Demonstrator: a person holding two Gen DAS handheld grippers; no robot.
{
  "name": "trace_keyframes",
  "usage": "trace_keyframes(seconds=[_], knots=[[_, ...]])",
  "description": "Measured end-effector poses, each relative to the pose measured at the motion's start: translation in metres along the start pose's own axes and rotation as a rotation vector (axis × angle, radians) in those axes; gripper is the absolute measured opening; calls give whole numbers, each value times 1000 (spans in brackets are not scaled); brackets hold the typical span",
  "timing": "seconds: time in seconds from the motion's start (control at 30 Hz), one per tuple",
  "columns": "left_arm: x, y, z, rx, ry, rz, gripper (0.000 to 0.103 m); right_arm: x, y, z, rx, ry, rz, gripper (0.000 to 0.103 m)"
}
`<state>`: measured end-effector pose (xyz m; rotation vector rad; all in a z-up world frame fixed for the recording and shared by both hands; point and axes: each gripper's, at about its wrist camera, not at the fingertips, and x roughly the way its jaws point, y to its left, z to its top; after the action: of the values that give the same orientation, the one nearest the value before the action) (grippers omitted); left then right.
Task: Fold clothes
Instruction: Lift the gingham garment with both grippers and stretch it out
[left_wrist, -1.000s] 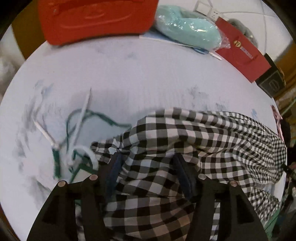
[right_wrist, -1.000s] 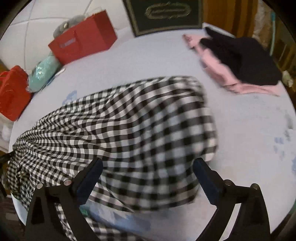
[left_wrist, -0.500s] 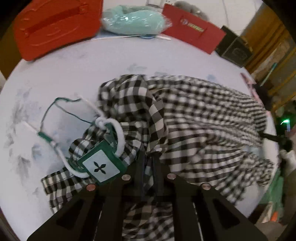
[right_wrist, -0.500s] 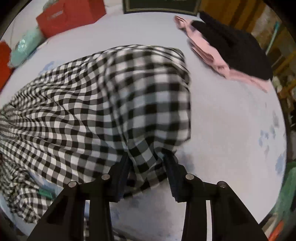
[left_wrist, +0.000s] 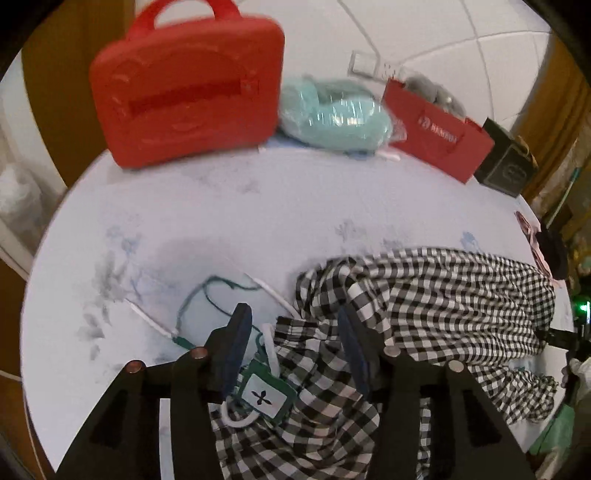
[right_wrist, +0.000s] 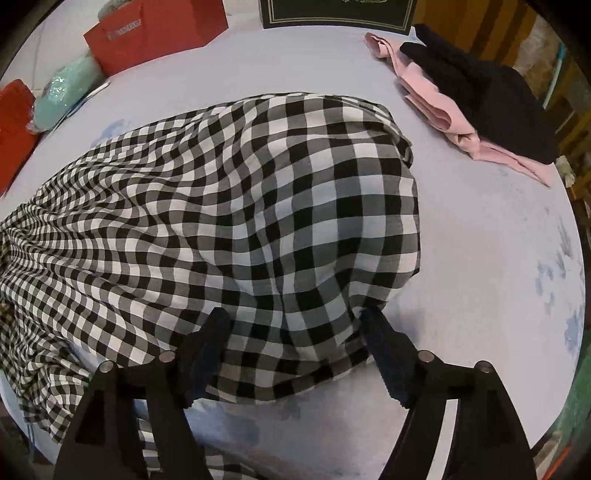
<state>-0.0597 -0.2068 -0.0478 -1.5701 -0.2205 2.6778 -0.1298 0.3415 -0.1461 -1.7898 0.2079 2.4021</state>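
The checked garment (right_wrist: 258, 206) lies spread across the pale worktop (right_wrist: 480, 229), filling the middle and left of the right wrist view and running from the lower middle to the right edge of the left wrist view (left_wrist: 443, 295). One end is rounded over on itself at the centre right of the right view, so a first fold looks laid. At the other end, in the lower middle of the left view, a green hang tag (left_wrist: 264, 395) on a white cord sits on bunched cloth, with a thin green string (left_wrist: 207, 295) trailing onto bare worktop.

The right tool (right_wrist: 295, 339) hangs over the folded edge at the bottom centre of its frame. Its jaws have just been opening and now stand apart, with cloth between them but not pinched. The left tool (left_wrist: 291, 332) is likewise apart after its jaws have just been opening; the tag and crumpled cloth lie below the gap, and neither pad presses on them.

This reads as the let-go after a fold, with both ends released. The next move likely calls for a fresh hold on an outer edge, then carrying it across the body of the garment. The bunched tag end probably needs smoothing first, and the cord and string could snag a pad.

At the far edge stand a red case (left_wrist: 184, 96), a mint bundle (left_wrist: 332, 114) and a red paper bag (left_wrist: 439, 136). A pink and black pile (right_wrist: 476, 88) lies well apart at the upper right of the right view.
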Motion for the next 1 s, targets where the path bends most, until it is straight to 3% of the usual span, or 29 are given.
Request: trace_keyframes(seconds=[0.17, 0.3, 0.43, 0.57, 0.63, 0.67, 0.7, 0.73, 0.8, 0.87, 0.93, 1.0], knots=[[50, -11, -13, 29, 110, -5, 49, 1, -12, 11, 48, -24, 65, 75], [68, -25, -24, 37, 150, -51, 49, -3, -24, 8, 94, -75, 118, 78], [83, -48, -38, 79, 182, -59, 48, -18, -37, 10, 135, -171, 117, 95], [88, -67, -45, 163, 132, 32, 32, -17, -46, 27, 145, -171, 85, 101], [85, -65, -39, 130, 108, 37, 23, -12, -50, 35, 146, -150, 51, 101], [79, -61, -33, 110, 74, 53, 17, -5, -46, 36, 149, -127, 42, 94], [70, -55, -25, 93, 30, 82, 16, -1, -41, 39, 133, -109, 25, 78], [58, -46, -15, 66, -26, 122, 15, 2, -36, 43, 114, -91, 6, 43], [34, -23, 5, 14, -126, 195, 14, 3, -18, 50, 35, -74, -53, 20], [10, 8, 28, -44, -202, 252, 14, -9, 14, 55, -125, -109, -173, 15], [-11, 31, 47, -85, -262, 303, 14, -42, 50, 63, -262, -233, -243, 14], [-33, 52, 65, -123, -332, 345, 14, -83, 71, 76, -290, -369, -232, 14]])
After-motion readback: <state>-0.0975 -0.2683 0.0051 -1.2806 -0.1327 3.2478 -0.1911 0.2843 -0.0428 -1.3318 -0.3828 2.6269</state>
